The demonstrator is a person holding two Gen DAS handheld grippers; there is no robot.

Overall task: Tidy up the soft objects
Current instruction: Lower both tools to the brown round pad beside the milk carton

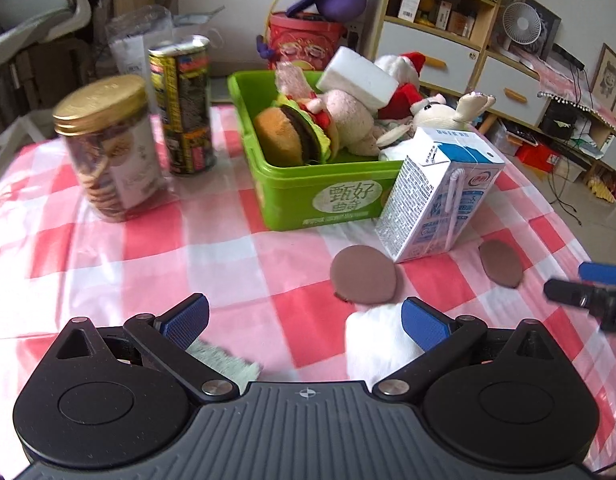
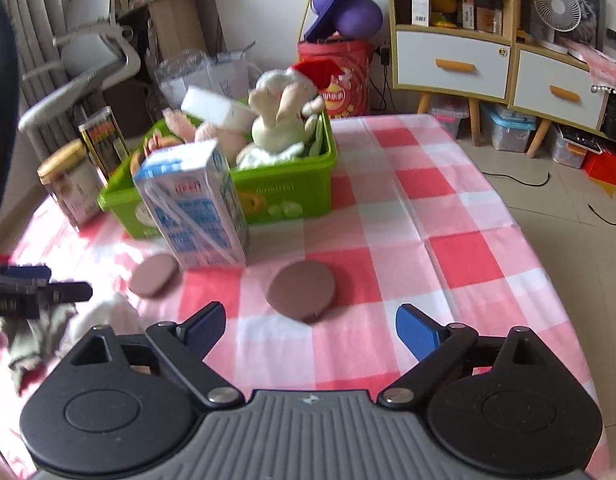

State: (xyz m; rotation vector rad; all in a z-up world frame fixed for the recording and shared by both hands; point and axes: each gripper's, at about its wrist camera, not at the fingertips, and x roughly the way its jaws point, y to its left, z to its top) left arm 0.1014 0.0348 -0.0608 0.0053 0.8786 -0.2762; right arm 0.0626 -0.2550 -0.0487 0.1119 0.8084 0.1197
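Observation:
A green bin [image 1: 328,196] holds several soft toys: a plush burger [image 1: 295,132], a pink plush, a Santa plush [image 1: 404,76] and a white sponge block [image 1: 360,76]; it also shows in the right wrist view [image 2: 283,196]. My left gripper [image 1: 303,320] is open low over the tablecloth, with white fluffy fabric [image 1: 376,348] by its right finger and a greenish fuzzy piece [image 1: 223,360] under its left finger. My right gripper [image 2: 310,326] is open and empty above a brown round pad [image 2: 301,290]. A second brown pad [image 2: 153,276] lies to the left.
A milk carton [image 1: 440,196] leans against the bin's front corner. A gold-lidded cookie jar [image 1: 107,148] and a tall can [image 1: 183,104] stand at the left. The table [image 2: 448,248] has a pink checked cloth; its right edge drops to the floor. Shelves stand behind.

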